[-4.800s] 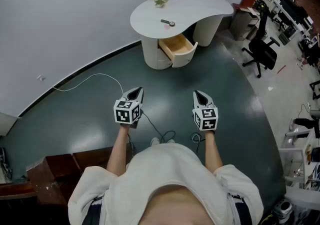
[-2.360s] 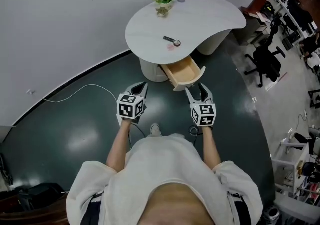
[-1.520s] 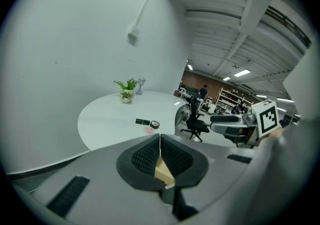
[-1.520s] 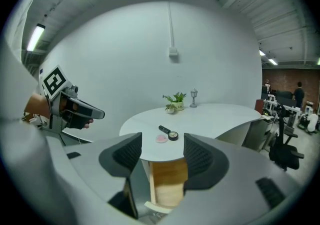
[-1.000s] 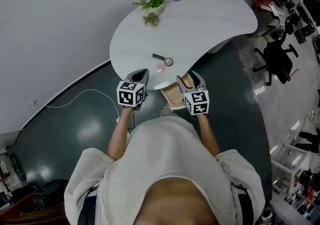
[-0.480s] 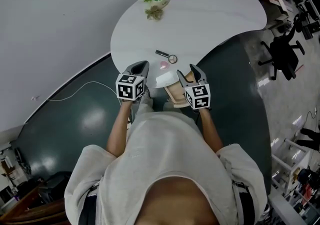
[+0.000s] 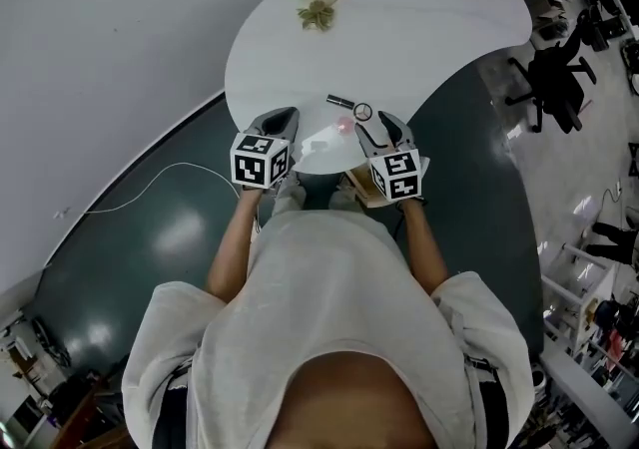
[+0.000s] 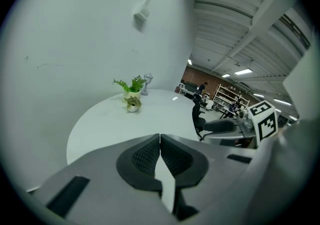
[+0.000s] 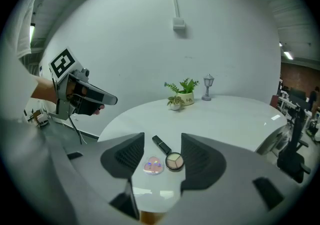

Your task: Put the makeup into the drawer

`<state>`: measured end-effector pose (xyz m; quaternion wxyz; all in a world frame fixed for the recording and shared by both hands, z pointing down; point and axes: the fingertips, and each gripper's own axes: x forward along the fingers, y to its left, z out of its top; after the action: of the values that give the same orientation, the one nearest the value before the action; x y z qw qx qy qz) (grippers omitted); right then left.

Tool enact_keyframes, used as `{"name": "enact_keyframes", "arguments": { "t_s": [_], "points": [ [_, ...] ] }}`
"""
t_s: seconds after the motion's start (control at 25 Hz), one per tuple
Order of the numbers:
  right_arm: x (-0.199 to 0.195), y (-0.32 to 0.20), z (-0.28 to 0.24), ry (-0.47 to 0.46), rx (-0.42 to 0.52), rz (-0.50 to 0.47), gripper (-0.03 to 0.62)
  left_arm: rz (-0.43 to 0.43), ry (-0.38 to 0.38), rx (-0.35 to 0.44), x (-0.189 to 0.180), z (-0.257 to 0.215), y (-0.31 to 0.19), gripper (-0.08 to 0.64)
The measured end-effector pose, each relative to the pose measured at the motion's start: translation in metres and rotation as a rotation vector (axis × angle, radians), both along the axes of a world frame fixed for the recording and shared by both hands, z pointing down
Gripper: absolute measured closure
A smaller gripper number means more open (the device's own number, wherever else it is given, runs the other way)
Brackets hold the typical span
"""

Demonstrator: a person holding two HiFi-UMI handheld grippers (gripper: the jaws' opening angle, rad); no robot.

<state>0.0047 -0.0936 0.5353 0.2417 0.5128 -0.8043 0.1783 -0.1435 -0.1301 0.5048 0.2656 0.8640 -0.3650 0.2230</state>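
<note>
The white table [image 7: 399, 28] has the wooden drawer [image 7: 357, 184] open below its near edge. The left gripper [image 8: 160, 141] has its jaws pressed together, empty. The right gripper [image 9: 162, 151] has jaws wide, just narrowing, gripping nothing. Just beyond them lie the black tube [image 9: 161, 144], round compact [image 9: 174, 160] and pink piece [image 9: 153, 165].
</note>
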Motion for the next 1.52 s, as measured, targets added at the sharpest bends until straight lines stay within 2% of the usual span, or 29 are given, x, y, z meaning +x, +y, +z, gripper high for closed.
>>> {"name": "enact_keyframes", "arguments": {
  "t_s": [0.12, 0.24, 0.44, 0.6, 0.72, 0.88, 1.08, 1.24, 1.4, 1.52],
  "points": [
    [-0.012, -0.009, 0.009, 0.052, -0.025, -0.032, 0.380, 0.013, 0.010, -0.017, -0.011, 0.004, -0.007, 0.548],
    [-0.021, -0.017, 0.019, 0.151, -0.066, -0.118, 0.396, 0.030, 0.019, -0.017, -0.013, 0.002, -0.013, 0.548],
    [-0.036, -0.024, 0.050, 0.359, -0.155, -0.368, 0.407, 0.027, 0.029, -0.022, -0.015, 0.004, -0.016, 0.548],
    [-0.044, -0.030, 0.072, 0.553, -0.175, -0.575, 0.418, 0.005, 0.027, -0.032, -0.021, 0.008, -0.009, 0.548],
    [-0.048, -0.038, 0.088, 0.636, -0.191, -0.684, 0.426, -0.021, 0.022, -0.036, -0.028, 0.011, -0.006, 0.548],
    [-0.047, -0.049, 0.105, 0.678, -0.239, -0.752, 0.434, -0.061, 0.012, -0.042, -0.040, 0.012, -0.003, 0.548],
    [-0.048, -0.058, 0.118, 0.661, -0.312, -0.762, 0.452, -0.095, 0.007, -0.040, -0.053, 0.010, -0.002, 0.549],
    [-0.053, -0.061, 0.127, 0.661, -0.336, -0.777, 0.503, -0.107, 0.006, -0.038, -0.059, 0.011, -0.002, 0.548],
    [-0.053, -0.060, 0.129, 0.652, -0.336, -0.768, 0.505, -0.103, 0.005, -0.038, -0.059, 0.010, -0.001, 0.548],
    [-0.051, -0.060, 0.124, 0.613, -0.329, -0.714, 0.505, -0.086, 0.006, -0.035, -0.055, 0.008, -0.002, 0.548]
  ]
}}
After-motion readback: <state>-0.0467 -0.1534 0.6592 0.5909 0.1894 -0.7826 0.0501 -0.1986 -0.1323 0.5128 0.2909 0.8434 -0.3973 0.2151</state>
